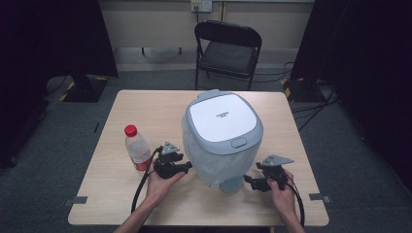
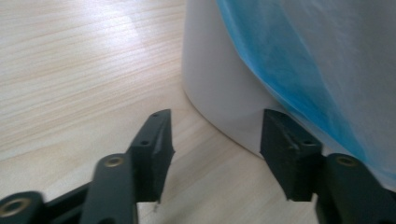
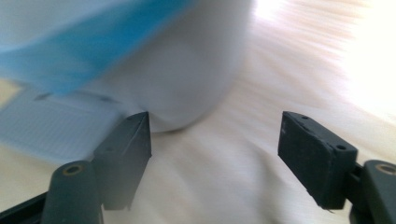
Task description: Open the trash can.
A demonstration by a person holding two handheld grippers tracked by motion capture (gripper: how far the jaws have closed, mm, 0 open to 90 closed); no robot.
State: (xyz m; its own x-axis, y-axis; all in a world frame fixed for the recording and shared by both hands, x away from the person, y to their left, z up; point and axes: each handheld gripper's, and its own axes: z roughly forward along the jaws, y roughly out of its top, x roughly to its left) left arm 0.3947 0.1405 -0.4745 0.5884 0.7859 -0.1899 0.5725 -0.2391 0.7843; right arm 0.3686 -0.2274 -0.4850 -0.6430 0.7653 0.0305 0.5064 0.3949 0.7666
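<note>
A white pedal bin with a grey-blue lid and a pale blue liner bag hanging over its rim stands at the middle of the wooden table. My left gripper sits at the bin's lower left, open, jaws pointing at its white wall with the blue bag draped just above. My right gripper lies at the bin's lower right near the foot pedal, open, with the bin base and the blue bag ahead. Nothing is held between either pair of jaws.
A clear plastic bottle with a red cap and red label stands left of my left gripper. A black folding chair is behind the table. Dark stands and cables lie on the floor at both far corners.
</note>
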